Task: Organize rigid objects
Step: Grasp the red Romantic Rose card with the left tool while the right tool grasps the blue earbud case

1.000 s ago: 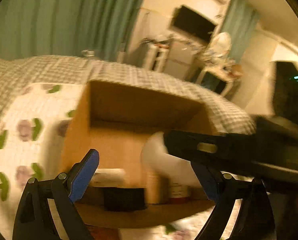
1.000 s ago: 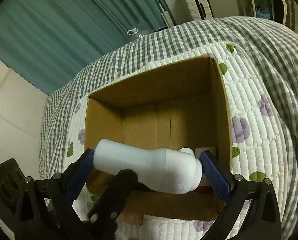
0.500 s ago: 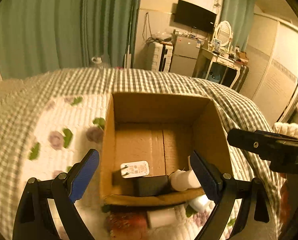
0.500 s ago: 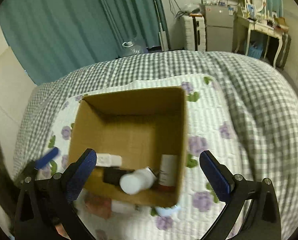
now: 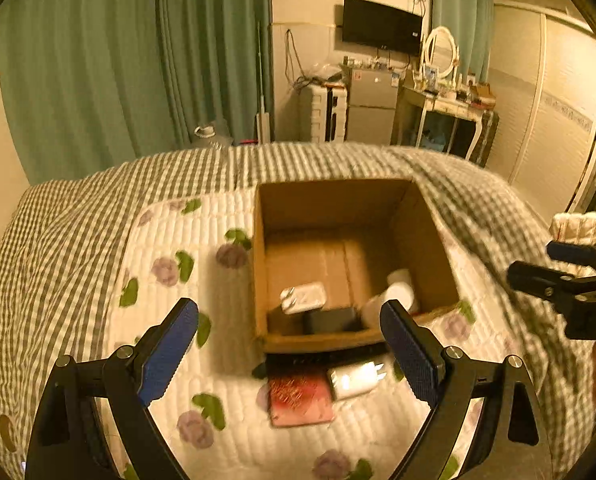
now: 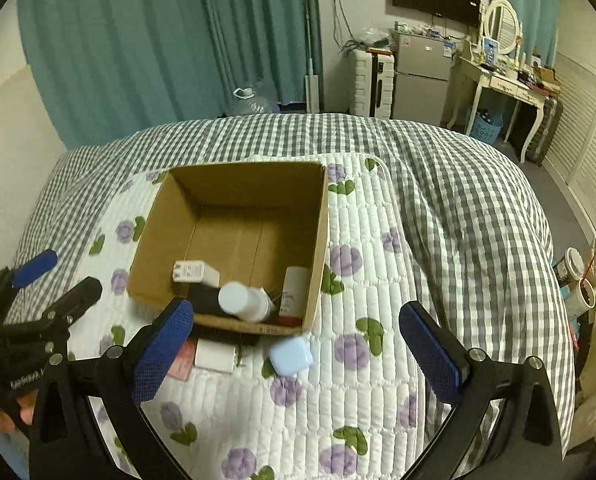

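Observation:
An open cardboard box point(image 6: 321, 216) point(image 5: 433, 240) sits on a floral quilt. Inside lie a white bottle point(image 6: 244, 301) point(image 5: 393, 294), a white charger point(image 6: 194, 272) point(image 5: 303, 298), a black block point(image 5: 329, 320) and a red-capped tube point(image 6: 294, 292). In front of the box lie a white adapter point(image 5: 355, 376) point(image 6: 214, 356), a red flat pack point(image 5: 299, 400) and a light blue case point(image 6: 290, 357). My left gripper point(image 5: 290, 344) and right gripper point(image 6: 296, 350) are both open and empty, held above the items in front of the box.
The quilt point(image 6: 377, 400) lies on a grey checked bedspread point(image 6: 477, 200). Green curtains, a small fridge point(image 6: 419, 72) and a dressing table point(image 6: 505, 80) stand beyond the bed. Bags and cups point(image 6: 585, 292) crowd the right bedside.
My right gripper let the white bottle go into the box and opened. Both grippers drew back and up from the box.

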The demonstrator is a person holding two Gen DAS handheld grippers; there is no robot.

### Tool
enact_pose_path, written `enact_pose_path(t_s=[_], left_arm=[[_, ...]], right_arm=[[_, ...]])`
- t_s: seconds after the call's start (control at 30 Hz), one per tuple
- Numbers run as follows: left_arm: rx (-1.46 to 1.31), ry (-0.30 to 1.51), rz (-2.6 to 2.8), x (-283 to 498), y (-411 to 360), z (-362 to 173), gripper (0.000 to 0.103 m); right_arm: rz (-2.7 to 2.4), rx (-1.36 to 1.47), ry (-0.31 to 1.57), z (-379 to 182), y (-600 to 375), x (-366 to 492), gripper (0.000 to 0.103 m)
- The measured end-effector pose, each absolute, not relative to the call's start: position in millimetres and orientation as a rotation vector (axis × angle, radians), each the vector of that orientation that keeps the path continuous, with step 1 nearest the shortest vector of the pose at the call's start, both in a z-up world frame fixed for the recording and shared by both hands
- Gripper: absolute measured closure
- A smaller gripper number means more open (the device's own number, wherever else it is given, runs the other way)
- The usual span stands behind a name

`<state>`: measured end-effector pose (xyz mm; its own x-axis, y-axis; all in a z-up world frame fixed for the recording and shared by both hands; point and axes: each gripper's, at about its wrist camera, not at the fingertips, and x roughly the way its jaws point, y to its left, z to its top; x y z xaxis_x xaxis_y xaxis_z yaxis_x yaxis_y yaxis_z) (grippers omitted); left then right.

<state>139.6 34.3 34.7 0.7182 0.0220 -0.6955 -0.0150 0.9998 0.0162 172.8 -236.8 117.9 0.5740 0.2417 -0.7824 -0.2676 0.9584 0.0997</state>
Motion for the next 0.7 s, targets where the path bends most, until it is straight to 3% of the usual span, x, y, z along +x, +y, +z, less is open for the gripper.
enact_pose_path(t_s=[0.37, 0.7], left_arm=[[0.017, 0.973, 0.056, 134, 56, -79, 0.009], [0.043, 1.066, 0.031, 145, 37, -117, 0.010]], right_arm=[[0.321, -0.130, 0.992, 22, -219, 164, 0.000], [0.381, -0.211, 1.069, -64, -215, 190, 0.003]])
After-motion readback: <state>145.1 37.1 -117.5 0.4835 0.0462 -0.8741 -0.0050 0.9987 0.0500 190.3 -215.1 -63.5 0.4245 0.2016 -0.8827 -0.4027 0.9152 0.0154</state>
